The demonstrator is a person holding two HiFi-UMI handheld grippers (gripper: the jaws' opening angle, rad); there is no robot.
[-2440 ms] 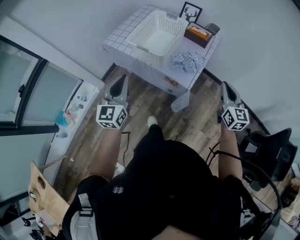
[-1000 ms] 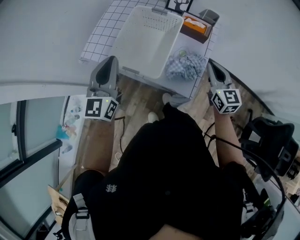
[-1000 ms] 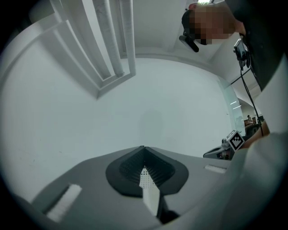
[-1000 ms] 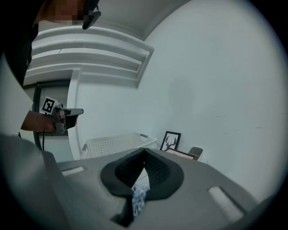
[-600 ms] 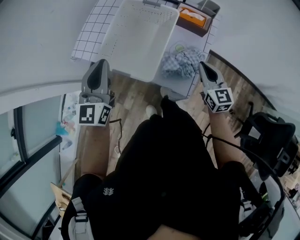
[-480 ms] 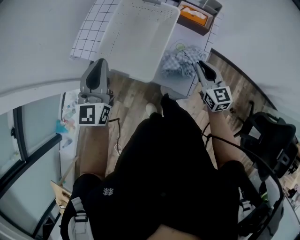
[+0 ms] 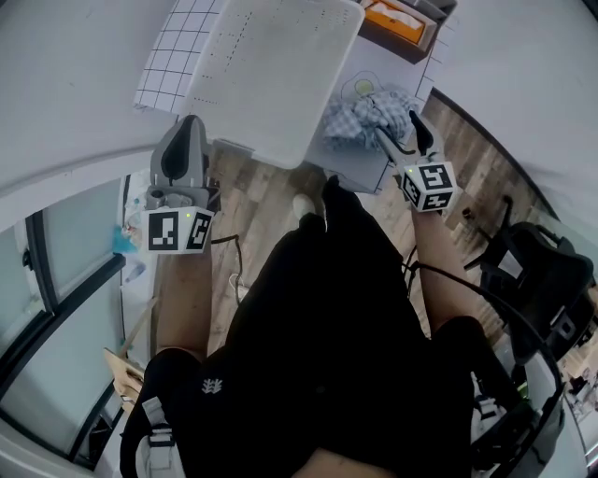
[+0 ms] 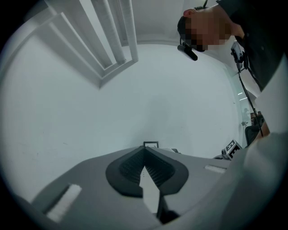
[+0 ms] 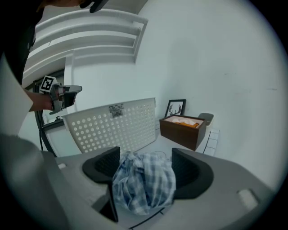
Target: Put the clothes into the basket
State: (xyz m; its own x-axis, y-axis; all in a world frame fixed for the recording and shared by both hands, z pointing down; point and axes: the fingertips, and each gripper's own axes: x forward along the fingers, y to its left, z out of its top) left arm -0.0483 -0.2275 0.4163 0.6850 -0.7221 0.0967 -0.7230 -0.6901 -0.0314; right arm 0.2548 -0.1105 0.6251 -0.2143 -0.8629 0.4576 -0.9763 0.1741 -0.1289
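A blue-and-white checked cloth lies bunched on the white table, just right of the white perforated basket. My right gripper reaches over the table's near edge at the cloth. Its jaws are opening, and in the right gripper view the cloth sits between them, with the basket behind. My right gripper does not squeeze it. My left gripper hangs shut and empty by the basket's near left corner. The left gripper view shows my left gripper pointing at a bare wall.
The table has a grid-patterned cover. A brown box with orange contents stands behind the cloth; a framed deer picture leans on the wall. A black chair stands at the right on the wooden floor.
My right gripper has moved forward to the checked cloth and its jaws have spread apart. The left gripper has stayed shut beside the basket.
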